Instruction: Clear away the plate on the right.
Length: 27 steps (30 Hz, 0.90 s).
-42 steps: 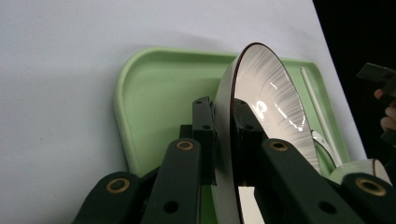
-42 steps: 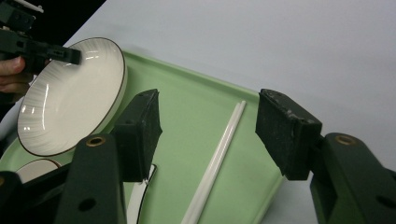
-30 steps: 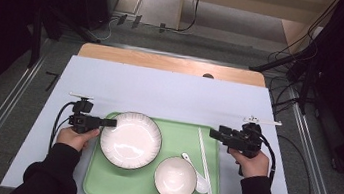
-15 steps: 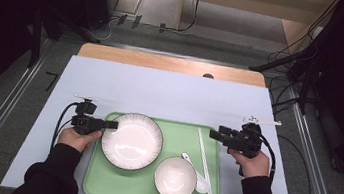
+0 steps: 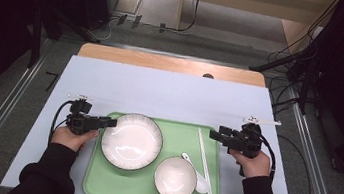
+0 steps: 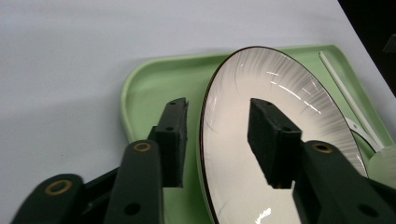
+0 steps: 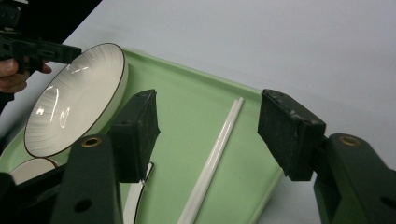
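A white plate [image 5: 131, 141] with a dark rim lies on the left of a green tray [image 5: 183, 131]. My left gripper [image 5: 112, 122] reaches its left rim from the side. In the left gripper view the plate [image 6: 224, 140] has its rim between the jaws of the left gripper [image 6: 218, 105]. They have just been opening, and a gap shows at each pad. My right gripper [image 5: 214, 134] hangs open at the tray's right edge. In the right gripper view the white chopsticks [image 7: 215, 154] lie beyond the jaws of the right gripper [image 7: 210, 100], which hold nothing.
A white bowl [image 5: 175, 178] sits at the tray's front, with a white spoon [image 5: 195, 173] beside it and the chopsticks [image 5: 206, 167] along the right side. The tray rests on a pale blue table [image 5: 170, 94] with a wooden strip [image 5: 164, 63] behind.
The left gripper's jaws have parted around the plate's left rim. Both hands have stayed about where they were, and the right gripper looks the same.
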Each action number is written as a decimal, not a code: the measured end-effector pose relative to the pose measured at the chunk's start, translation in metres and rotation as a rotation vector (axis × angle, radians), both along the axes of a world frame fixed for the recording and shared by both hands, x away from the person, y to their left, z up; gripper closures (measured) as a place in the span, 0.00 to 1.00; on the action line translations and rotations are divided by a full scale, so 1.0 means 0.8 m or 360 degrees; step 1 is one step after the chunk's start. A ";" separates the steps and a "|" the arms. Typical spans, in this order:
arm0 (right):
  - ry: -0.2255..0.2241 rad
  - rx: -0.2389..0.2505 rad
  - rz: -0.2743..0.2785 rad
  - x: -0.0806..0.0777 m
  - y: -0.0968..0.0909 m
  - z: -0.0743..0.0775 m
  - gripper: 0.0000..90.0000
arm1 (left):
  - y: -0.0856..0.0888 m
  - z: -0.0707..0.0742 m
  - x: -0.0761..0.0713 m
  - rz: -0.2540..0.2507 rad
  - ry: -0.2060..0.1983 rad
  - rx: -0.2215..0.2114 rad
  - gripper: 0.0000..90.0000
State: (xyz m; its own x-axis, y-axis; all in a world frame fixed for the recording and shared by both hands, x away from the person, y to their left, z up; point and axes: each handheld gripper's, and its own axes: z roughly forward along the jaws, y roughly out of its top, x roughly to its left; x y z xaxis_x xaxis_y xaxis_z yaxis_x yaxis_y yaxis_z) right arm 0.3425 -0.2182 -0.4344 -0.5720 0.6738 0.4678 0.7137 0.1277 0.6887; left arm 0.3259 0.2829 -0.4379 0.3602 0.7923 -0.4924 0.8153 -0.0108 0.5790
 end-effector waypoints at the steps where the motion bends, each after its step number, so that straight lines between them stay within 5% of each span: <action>1: 0.0000 -0.0001 -0.0002 0.000 0.000 0.000 0.42 | 0.000 0.002 -0.001 0.0001 -0.0009 -0.0009 0.58; 11: -0.0022 -0.0113 0.0031 -0.011 0.000 0.002 0.34 | 0.007 0.015 -0.020 -0.0102 -0.0110 0.0091 0.43; 17: -0.0045 -0.0142 0.0049 -0.017 -0.010 0.002 0.31 | 0.015 0.024 -0.035 -0.0113 -0.0234 0.0134 0.37; 27: -0.0105 -0.0237 0.0068 -0.030 -0.028 0.000 0.29 | 0.028 0.026 -0.056 -0.0168 -0.0285 0.0187 0.35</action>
State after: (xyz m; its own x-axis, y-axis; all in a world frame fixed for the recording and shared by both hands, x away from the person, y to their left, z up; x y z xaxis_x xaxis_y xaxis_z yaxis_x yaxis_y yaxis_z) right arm 0.3187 -0.2404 -0.4345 -0.6277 0.7075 0.3247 0.6591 0.2611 0.7053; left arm 0.2812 0.3050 -0.4168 0.5171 0.7939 -0.3199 0.6905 -0.1661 0.7040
